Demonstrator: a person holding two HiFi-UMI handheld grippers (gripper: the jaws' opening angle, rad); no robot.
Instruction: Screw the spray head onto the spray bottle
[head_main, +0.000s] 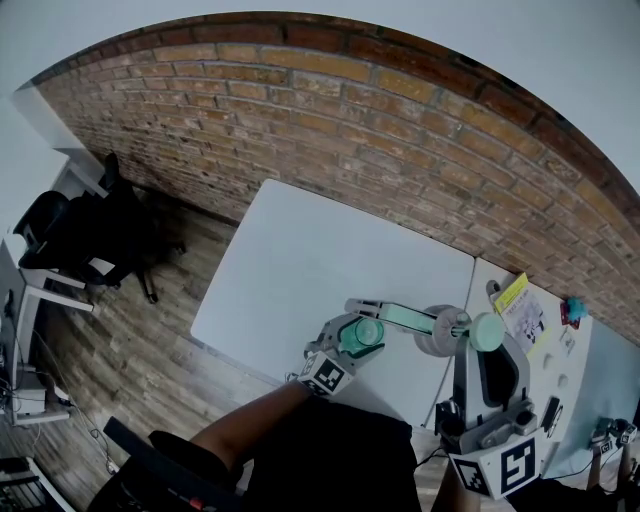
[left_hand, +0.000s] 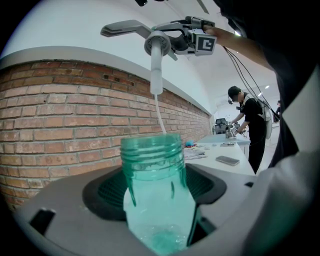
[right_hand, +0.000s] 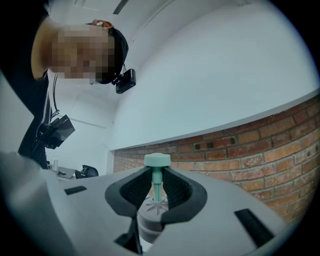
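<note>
so left hand-held gripper (left_hand: 159, 192) pinches the green bottle (left_hand: 152, 155), right hand-held gripper (right_hand: 157, 190) is clamped on the spray head (right_hand: 157, 161)

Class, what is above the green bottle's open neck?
The spray head, held in the right gripper, hangs above the bottle and is not screwed on. Its thin tube runs down to the rim, which hides whether the tip has gone inside.

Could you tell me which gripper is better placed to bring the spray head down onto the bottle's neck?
Right. The right gripper holds the spray head above the open threaded neck of the spray bottle, dip tube trailing down toward it; the left gripper is clamped on the bottle, steadying it.
</note>
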